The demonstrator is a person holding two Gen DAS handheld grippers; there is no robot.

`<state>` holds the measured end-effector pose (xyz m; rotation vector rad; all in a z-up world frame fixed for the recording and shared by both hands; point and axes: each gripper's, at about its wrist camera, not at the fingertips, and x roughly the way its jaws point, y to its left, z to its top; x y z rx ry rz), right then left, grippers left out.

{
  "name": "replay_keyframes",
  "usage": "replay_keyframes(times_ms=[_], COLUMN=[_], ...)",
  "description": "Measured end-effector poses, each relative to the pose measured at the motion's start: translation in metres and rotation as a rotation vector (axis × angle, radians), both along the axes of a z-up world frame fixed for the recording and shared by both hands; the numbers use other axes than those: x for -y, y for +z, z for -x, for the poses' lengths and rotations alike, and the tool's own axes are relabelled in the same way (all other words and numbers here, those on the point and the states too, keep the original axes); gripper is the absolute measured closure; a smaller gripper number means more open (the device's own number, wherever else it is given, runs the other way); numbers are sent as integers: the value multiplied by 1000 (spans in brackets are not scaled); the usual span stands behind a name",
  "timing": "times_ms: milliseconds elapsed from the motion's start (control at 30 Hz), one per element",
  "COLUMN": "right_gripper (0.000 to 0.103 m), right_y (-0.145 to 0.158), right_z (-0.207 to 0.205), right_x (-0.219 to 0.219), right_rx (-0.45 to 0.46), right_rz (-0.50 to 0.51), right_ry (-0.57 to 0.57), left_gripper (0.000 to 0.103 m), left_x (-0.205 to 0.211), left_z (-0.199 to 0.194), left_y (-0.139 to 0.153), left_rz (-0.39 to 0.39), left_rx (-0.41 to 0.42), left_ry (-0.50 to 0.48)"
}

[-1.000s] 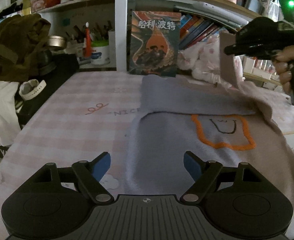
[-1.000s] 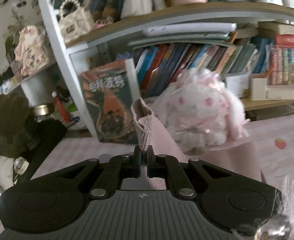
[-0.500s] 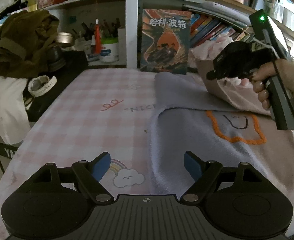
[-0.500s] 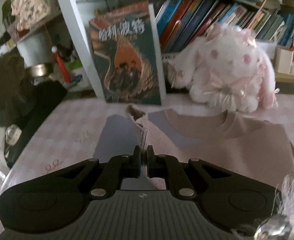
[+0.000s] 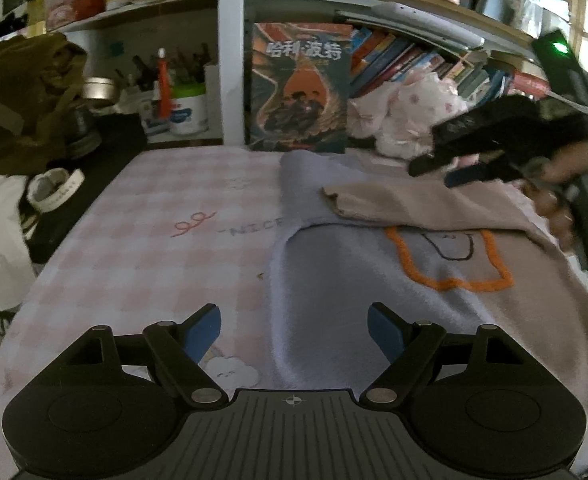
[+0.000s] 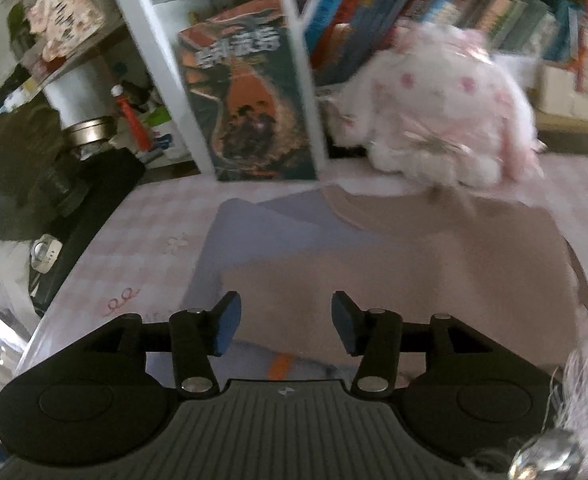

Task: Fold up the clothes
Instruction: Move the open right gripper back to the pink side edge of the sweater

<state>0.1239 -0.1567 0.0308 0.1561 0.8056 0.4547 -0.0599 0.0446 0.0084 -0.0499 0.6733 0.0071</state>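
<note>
A two-tone sweater, lilac on the left and beige on the right, with an orange outline patch point(image 5: 450, 260), lies flat on the pink checked table point(image 5: 166, 248). Its beige sleeve point(image 5: 406, 204) lies folded across the chest, over the lilac sleeve point(image 5: 298, 188). My left gripper point(image 5: 294, 332) is open and empty, just above the sweater's lower lilac edge. My right gripper point(image 6: 282, 320) is open and empty, hovering over the folded beige sleeve point(image 6: 374, 276); it also shows in the left wrist view point(image 5: 446, 168), above the sleeve.
A book point(image 5: 300, 84) stands against the white shelf post at the table's back, with a pink plush toy point(image 6: 438, 112) to its right. Dark clothes and a bag point(image 5: 22, 100) pile up at the left. Shelves of books run behind.
My right gripper lowered the beige sleeve across the sweater, opened and let it go. The sleeve now lies flat. My left gripper stayed open and shifted slightly.
</note>
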Motion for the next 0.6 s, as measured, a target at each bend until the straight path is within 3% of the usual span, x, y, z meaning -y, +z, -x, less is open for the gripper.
replay_keyframes(times_ms=[333, 600], right_gripper=[51, 49], right_y=[-5, -18], right_z=[69, 118], right_x=[95, 154], right_rx=[-25, -50], right_rz=[54, 130], right_ry=[-165, -244], left_gripper=[20, 20], left_x=[29, 60], left_z=[-22, -35], left_y=[-1, -2], left_rz=[25, 65], left_rx=[-9, -48], left_ry=[-87, -74])
